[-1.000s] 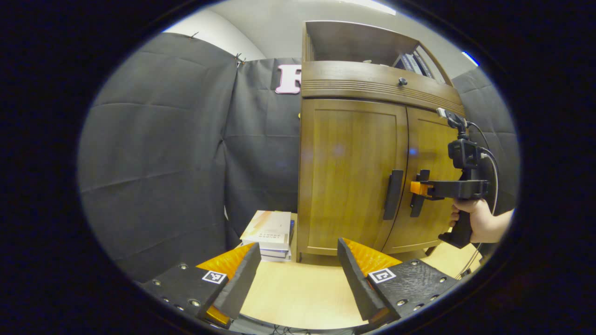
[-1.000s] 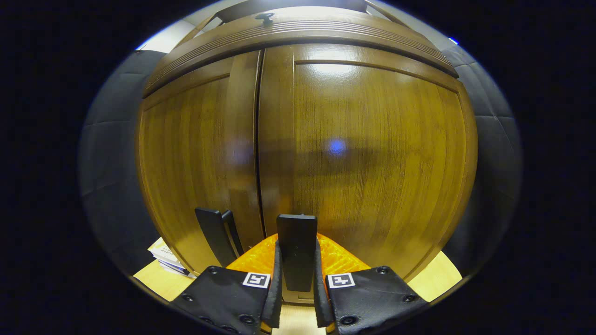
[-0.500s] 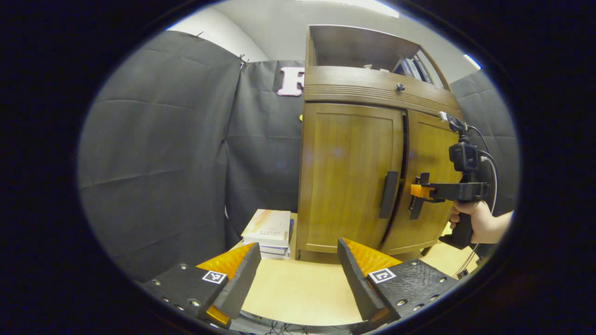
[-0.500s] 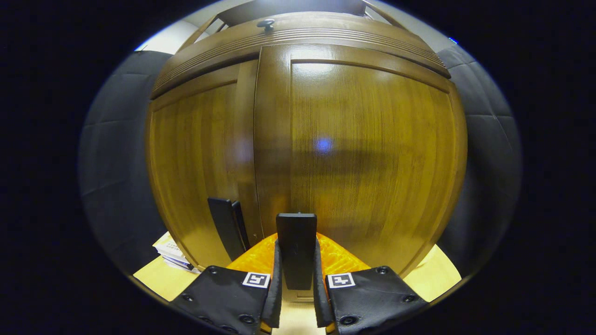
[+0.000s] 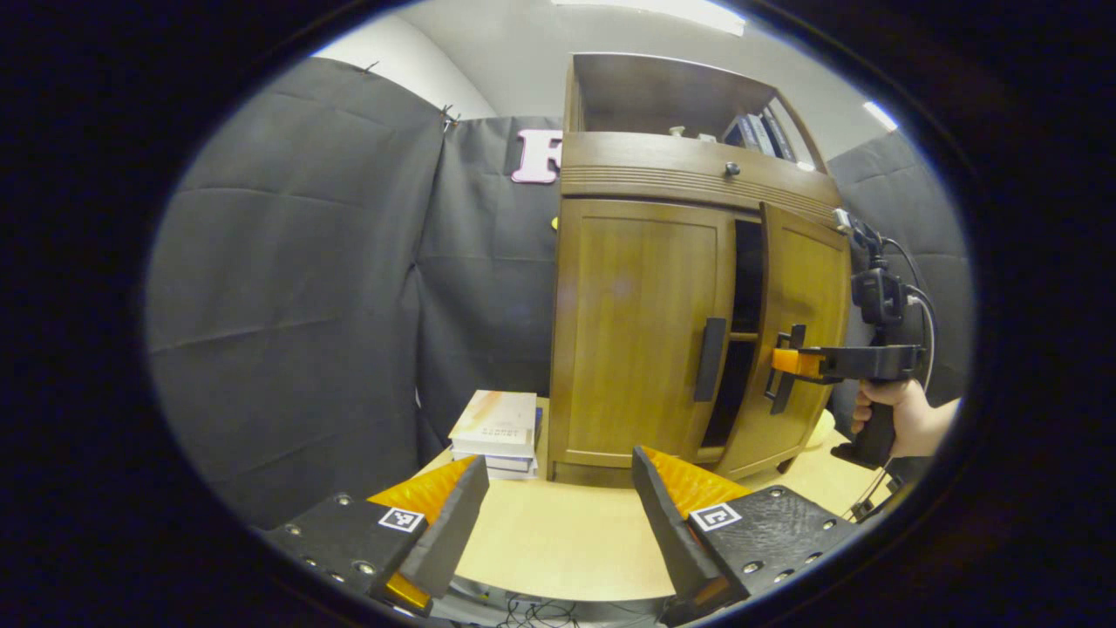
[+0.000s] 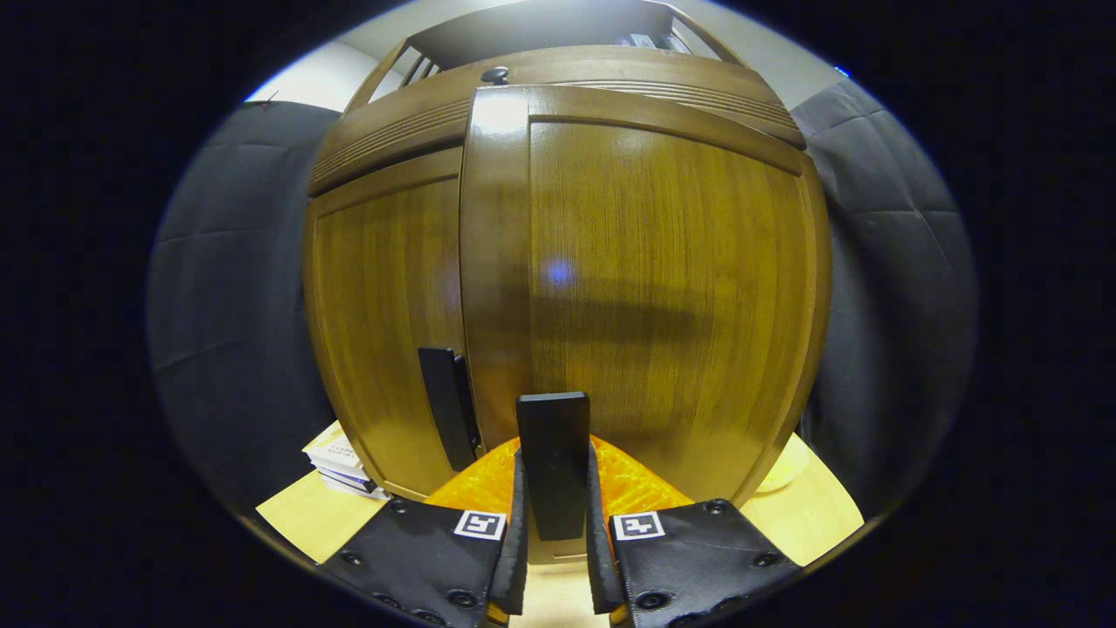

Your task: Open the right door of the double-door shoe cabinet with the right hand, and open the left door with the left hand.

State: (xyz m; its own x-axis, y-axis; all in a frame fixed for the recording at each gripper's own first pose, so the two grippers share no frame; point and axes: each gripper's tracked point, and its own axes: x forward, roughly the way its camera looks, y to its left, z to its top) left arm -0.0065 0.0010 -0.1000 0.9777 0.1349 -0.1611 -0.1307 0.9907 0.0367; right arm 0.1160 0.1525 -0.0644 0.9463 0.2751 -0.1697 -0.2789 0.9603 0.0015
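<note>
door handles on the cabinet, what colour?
Black, both door handles; clearest in the left gripper view.

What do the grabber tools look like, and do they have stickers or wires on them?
The left gripper has dark flat plates dotted with screws, and each plate carries a small square black-and-white marker. The right gripper is dark too, shaped like a pistol with a handle below, a small black camera on top and thin cables trailing from it. The hand on that handle is bare, no glove.

The left gripper (image 5: 554, 515) hangs open over the table (image 5: 558, 541), well apart from the shoe cabinet (image 5: 689, 296); its left door (image 5: 636, 323) is closed. The right door (image 5: 802, 323) stands ajar; the right gripper (image 5: 785, 361), held by a hand (image 5: 898, 414), grips the door's handle (image 5: 782, 371). Books (image 5: 497, 423) lie beside the cabinet.
</note>
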